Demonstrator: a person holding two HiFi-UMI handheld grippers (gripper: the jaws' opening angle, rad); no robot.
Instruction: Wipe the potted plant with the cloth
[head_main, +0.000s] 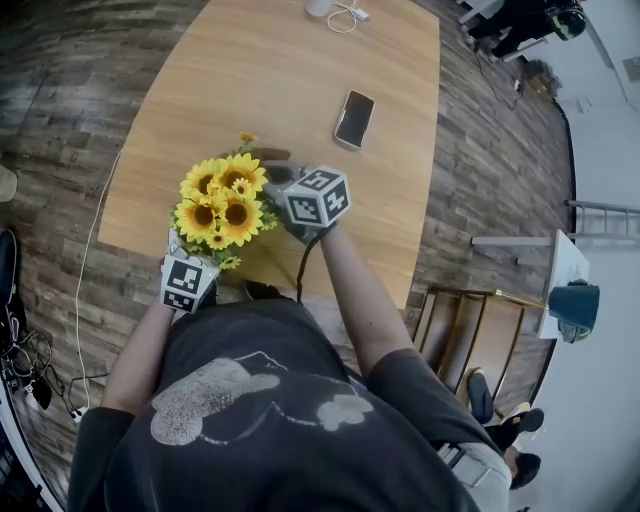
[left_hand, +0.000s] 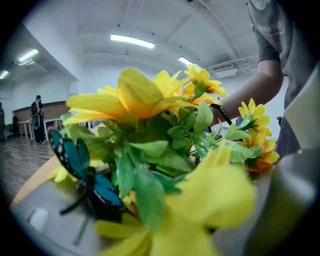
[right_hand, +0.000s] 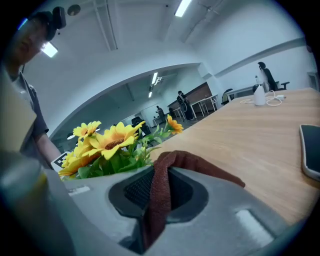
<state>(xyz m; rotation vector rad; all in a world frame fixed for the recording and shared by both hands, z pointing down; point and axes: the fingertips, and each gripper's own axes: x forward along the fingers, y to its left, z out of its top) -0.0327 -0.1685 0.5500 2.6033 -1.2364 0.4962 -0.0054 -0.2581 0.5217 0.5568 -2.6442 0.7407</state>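
Now the right gripper (head_main: 285, 185), clenched on the cloth (right_hand: 159, 197), sits at the plant's (head_main: 222, 205) 3 o'clock, while the left gripper (head_main: 182, 252) grasps the plant from 7 o'clock.

Left tool (left_hand: 165, 195) grip masked by blurred petals (left_hand: 220, 200), phone (right_hand: 311, 150) cut by frame edge

Left claw (head_main: 188, 281) sits low at the person's left, forearm (head_main: 140, 350) bare. Its jaws stand wide apart with plant (left_hand: 150, 165) foliage between them; pad contact not discernible. Right arm (head_main: 352, 290) is extended forward, and the right claw (right_hand: 158, 186) is clamped on the cloth (right_hand: 200, 165).
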